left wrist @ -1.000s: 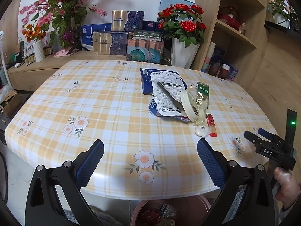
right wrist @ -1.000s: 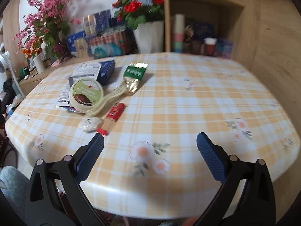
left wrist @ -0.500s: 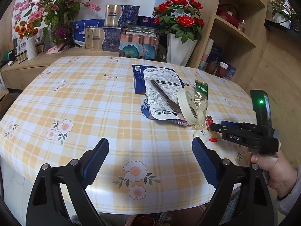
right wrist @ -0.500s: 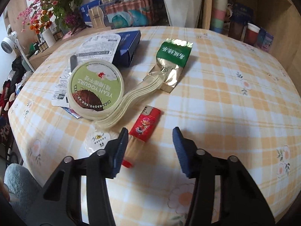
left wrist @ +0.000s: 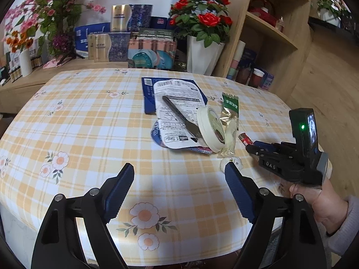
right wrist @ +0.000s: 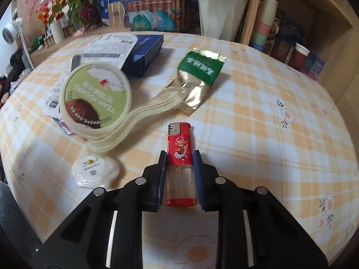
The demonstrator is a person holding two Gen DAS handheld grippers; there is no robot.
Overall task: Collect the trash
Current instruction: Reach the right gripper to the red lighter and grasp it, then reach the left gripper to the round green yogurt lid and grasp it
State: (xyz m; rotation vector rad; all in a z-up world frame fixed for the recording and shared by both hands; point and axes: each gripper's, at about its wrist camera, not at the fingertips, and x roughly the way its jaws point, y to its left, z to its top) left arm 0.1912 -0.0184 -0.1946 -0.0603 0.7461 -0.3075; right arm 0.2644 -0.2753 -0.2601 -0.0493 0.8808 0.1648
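Observation:
A red lighter lies on the checked tablecloth, and my right gripper is closed around its clear lower half. In the left wrist view the right gripper sits at the table's right, with the lighter's red tip poking out. A pile of trash lies beyond: a round yoghurt lid, a green and gold wrapper, a white round packet, a blue box and printed film with a dark knife. My left gripper is open and empty over the front of the table.
Behind the table stand a white vase of red roses, boxes and packs, pink flowers and wooden shelves with cups. The table's front edge lies just below my left gripper.
My right gripper has moved forward to the lighter and closed on it. My left gripper has drifted a little nearer to the table, still open.

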